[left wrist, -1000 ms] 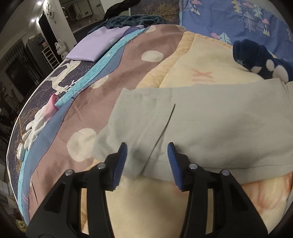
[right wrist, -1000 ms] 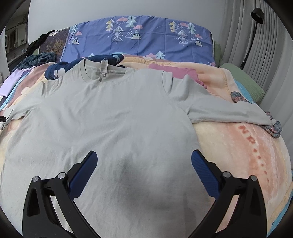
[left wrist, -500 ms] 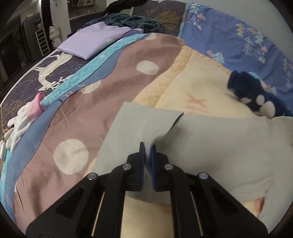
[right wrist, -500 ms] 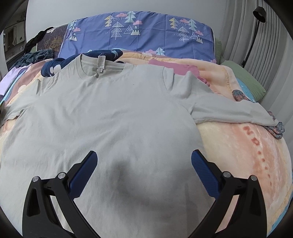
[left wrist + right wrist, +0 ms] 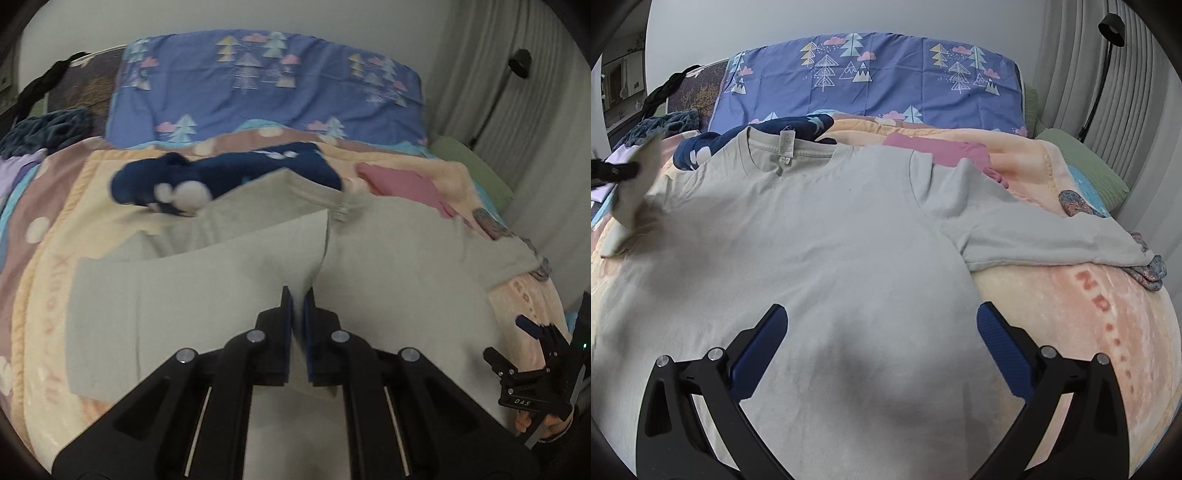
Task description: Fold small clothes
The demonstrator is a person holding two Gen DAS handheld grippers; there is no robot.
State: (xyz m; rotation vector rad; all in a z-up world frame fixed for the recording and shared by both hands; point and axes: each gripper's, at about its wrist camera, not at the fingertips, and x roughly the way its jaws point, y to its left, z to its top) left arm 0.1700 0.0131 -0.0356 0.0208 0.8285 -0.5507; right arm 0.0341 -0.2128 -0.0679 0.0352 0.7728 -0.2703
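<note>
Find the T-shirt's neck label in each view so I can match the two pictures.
Left wrist: neck label sits just above centre, blurred, at the collar beyond the lifted sleeve.
Right wrist: neck label sits upper left of centre, inside the collar.
Shared landmark: the blue tree-print pillow runs across the top of both views, behind the T-shirt.

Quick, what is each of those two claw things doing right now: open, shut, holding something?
Left gripper: fingers shut on the sleeve of the grey T-shirt, lifting it.
Right gripper: open, holding nothing, over the shirt's lower part.
</note>
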